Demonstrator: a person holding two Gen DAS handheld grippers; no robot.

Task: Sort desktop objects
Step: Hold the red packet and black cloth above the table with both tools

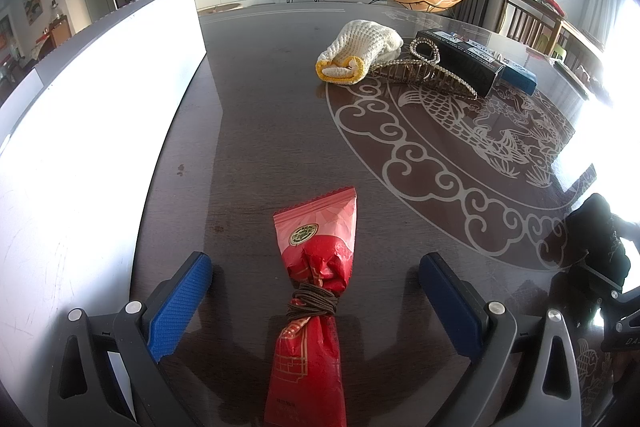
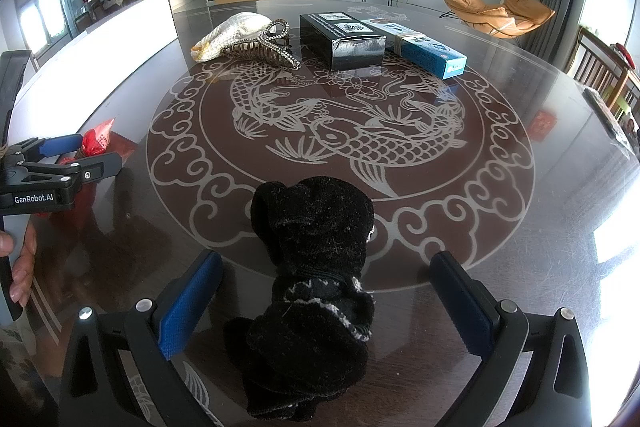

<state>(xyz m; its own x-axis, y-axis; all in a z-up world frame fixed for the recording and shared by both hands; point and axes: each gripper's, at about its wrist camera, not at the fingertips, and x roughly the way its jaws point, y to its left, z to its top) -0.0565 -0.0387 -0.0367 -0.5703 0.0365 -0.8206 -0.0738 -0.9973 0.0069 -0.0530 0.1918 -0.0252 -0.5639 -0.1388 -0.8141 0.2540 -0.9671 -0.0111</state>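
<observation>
A red snack packet, cinched by a brown hair band, lies on the dark table between the wide-open fingers of my left gripper. It also shows in the right wrist view. A black knitted glove lies between the open fingers of my right gripper, and shows at the right edge of the left wrist view. At the far side lie a white knitted glove, a gold hair claw, a black box and a blue box.
A white board stands along the table's left side. The table carries a fish and cloud pattern in its middle. My left gripper and the hand holding it show at the left of the right wrist view. Wooden chairs stand at the right.
</observation>
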